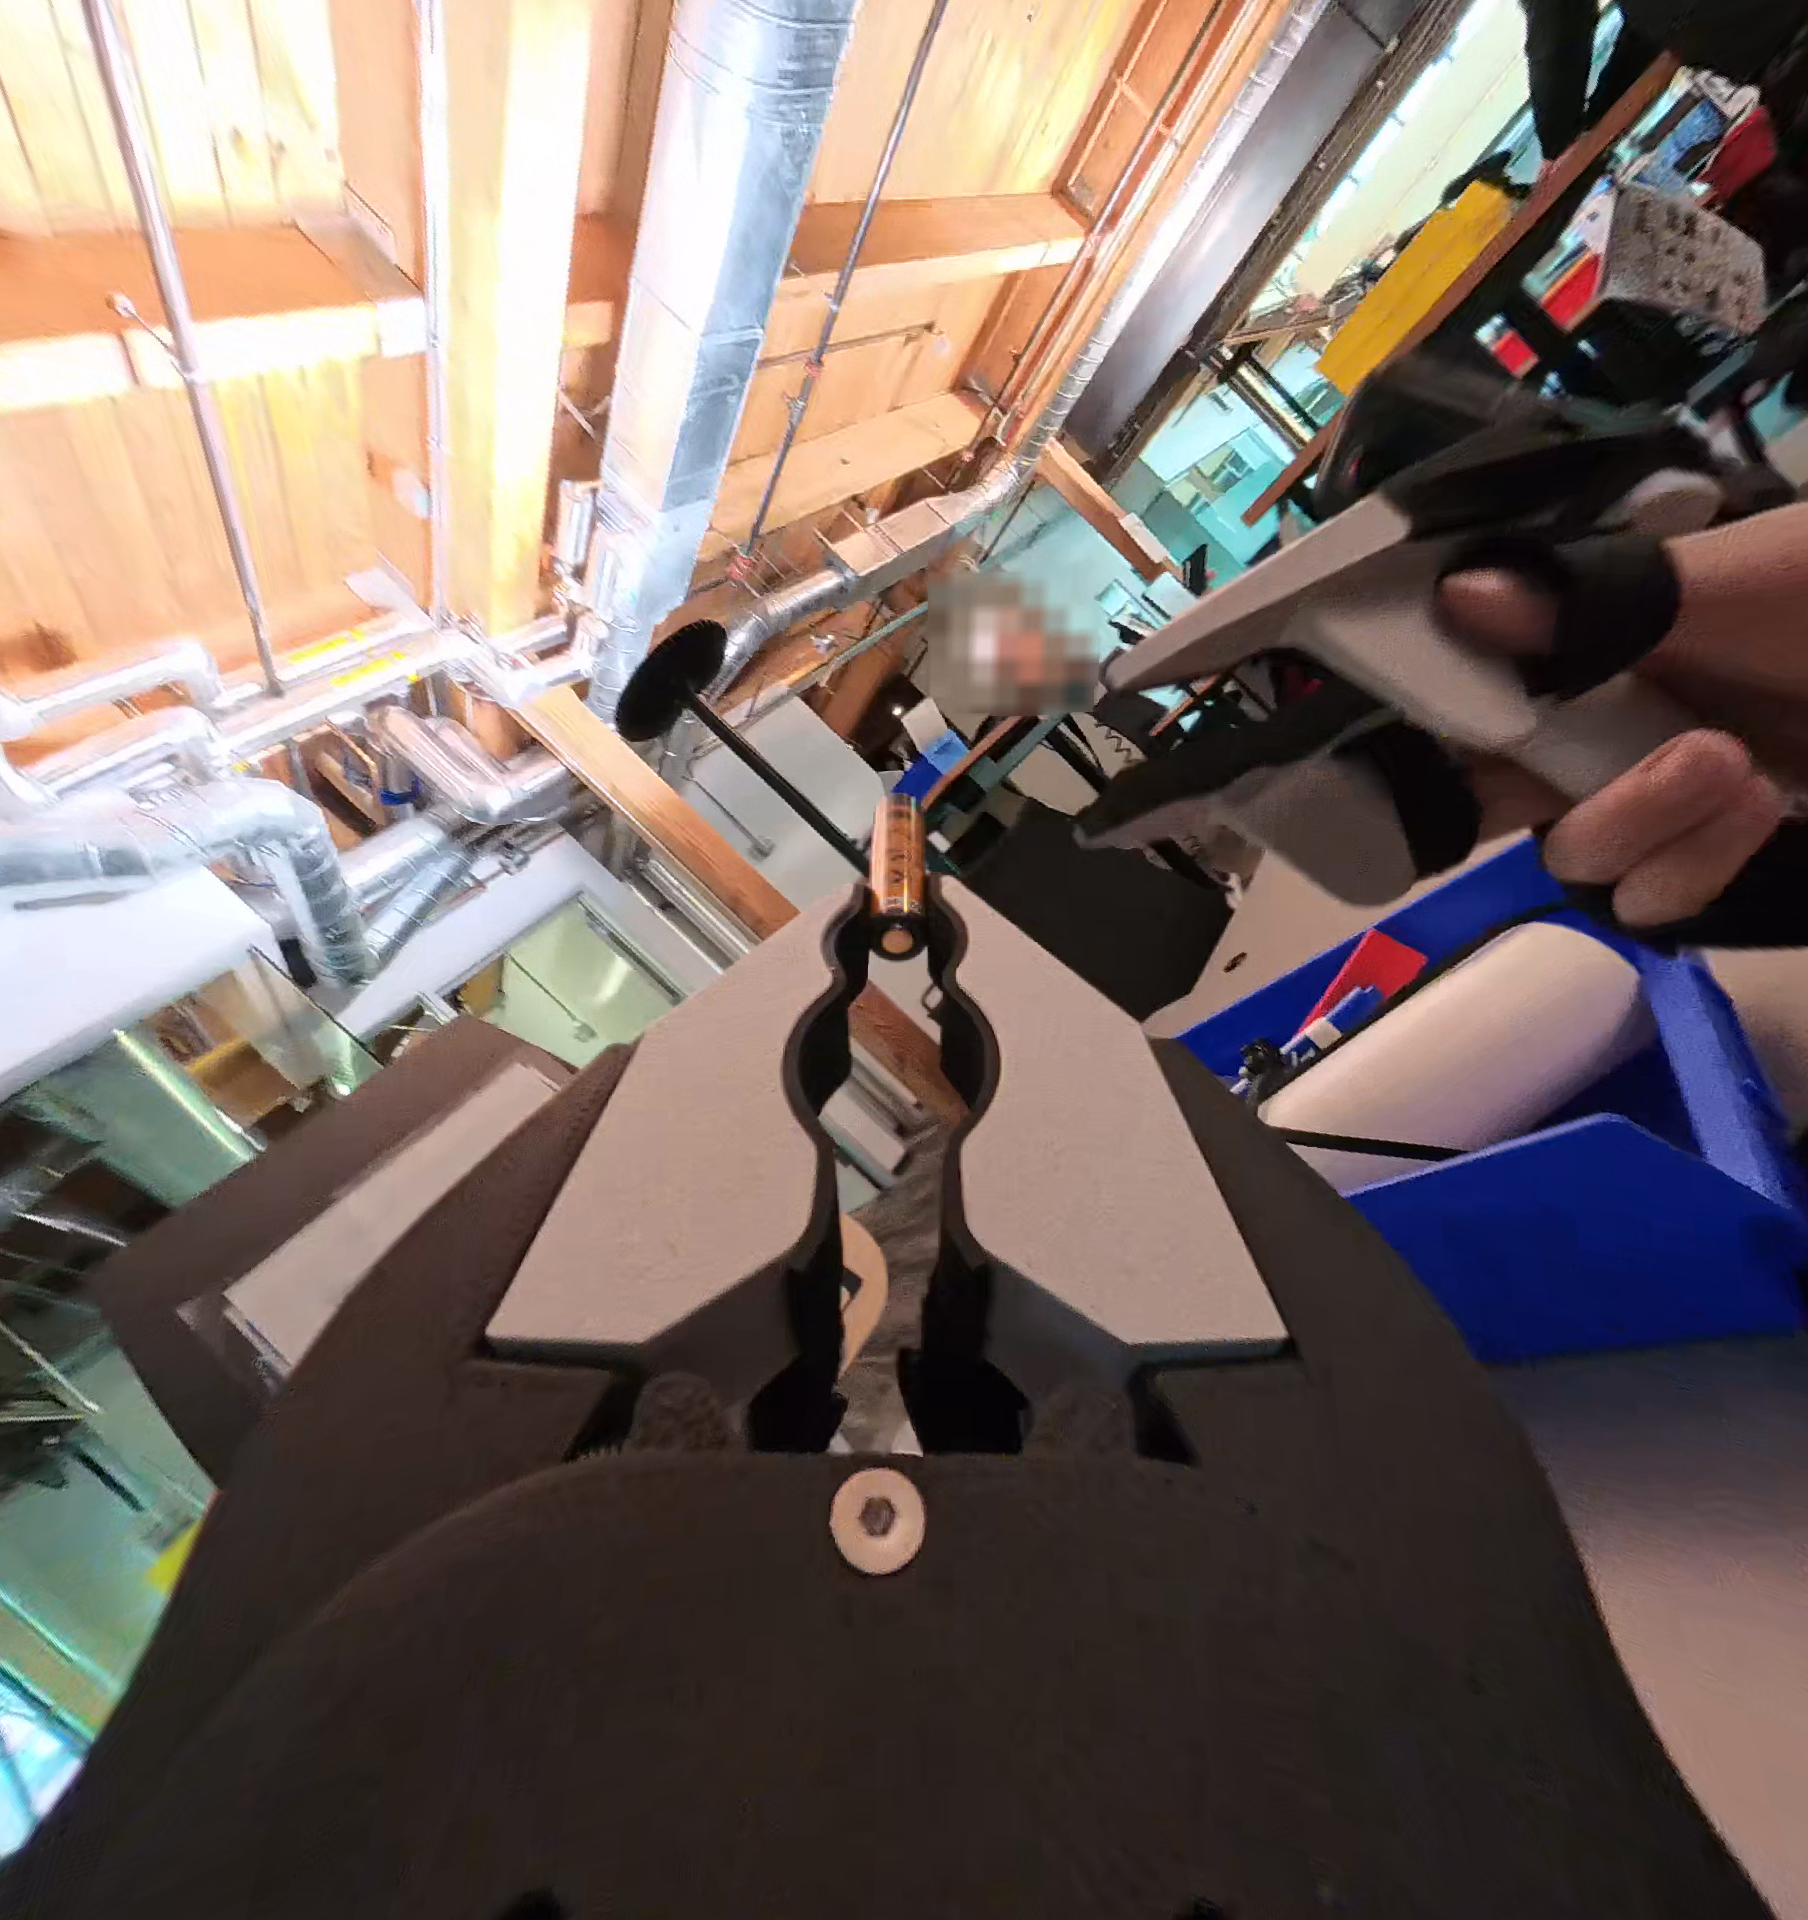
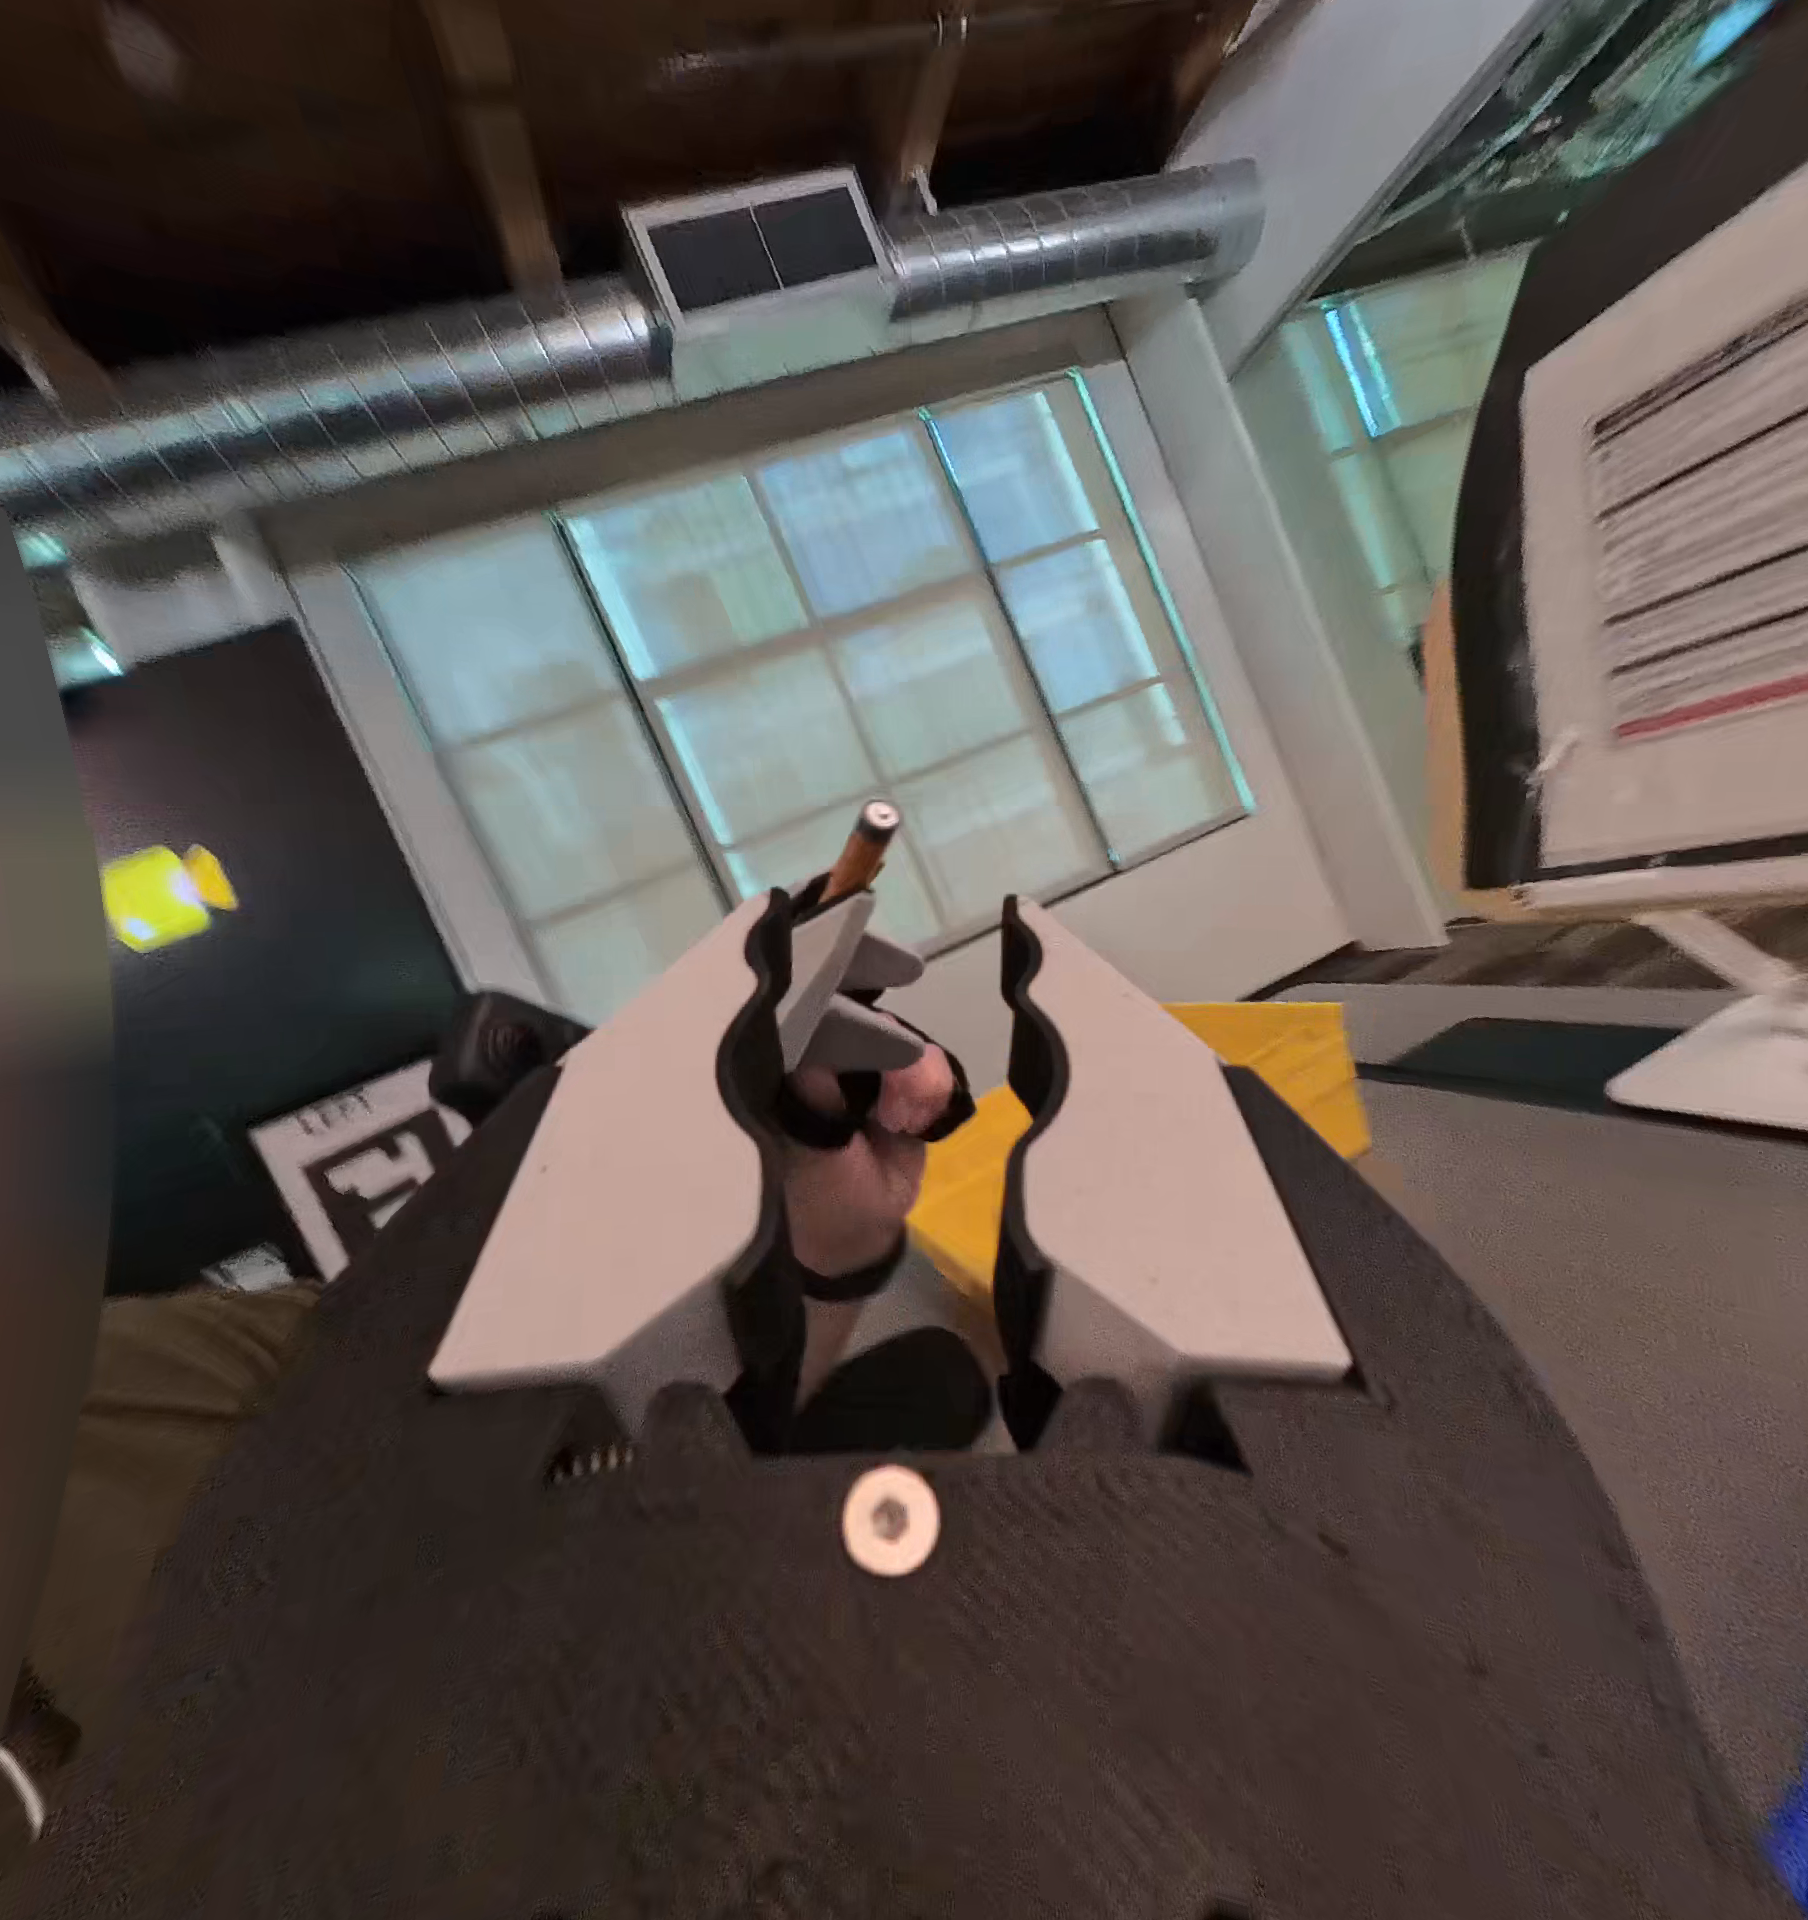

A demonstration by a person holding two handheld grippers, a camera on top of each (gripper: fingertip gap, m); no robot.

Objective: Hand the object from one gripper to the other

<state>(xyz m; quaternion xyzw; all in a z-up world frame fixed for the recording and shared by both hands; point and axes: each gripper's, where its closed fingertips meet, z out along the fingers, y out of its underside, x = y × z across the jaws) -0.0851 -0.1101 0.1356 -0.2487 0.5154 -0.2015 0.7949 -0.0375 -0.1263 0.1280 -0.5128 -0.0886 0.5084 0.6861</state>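
Observation:
A small copper-and-black battery (image 1: pixel 898 873) is clamped at the tips of my left gripper (image 1: pixel 898 920), which is shut on it and held up in the air. In the right wrist view the battery (image 2: pixel 864 847) sticks up out of the left gripper (image 2: pixel 840 914), which sits between my right gripper's spread fingers. My right gripper (image 2: pixel 895 909) is open and empty. In the left wrist view the right gripper (image 1: pixel 1097 748) is to the right of the battery, apart from it, held by a gloved hand (image 1: pixel 1658 727).
A blue bin (image 1: pixel 1606 1247) with a white roll (image 1: pixel 1451 1049) lies at the right. A black rod with a toothed disc (image 1: pixel 671 681) stands behind the battery. A monitor (image 2: pixel 1710 571) and a yellow block (image 2: pixel 1274 1060) sit on the grey table (image 2: pixel 1606 1247).

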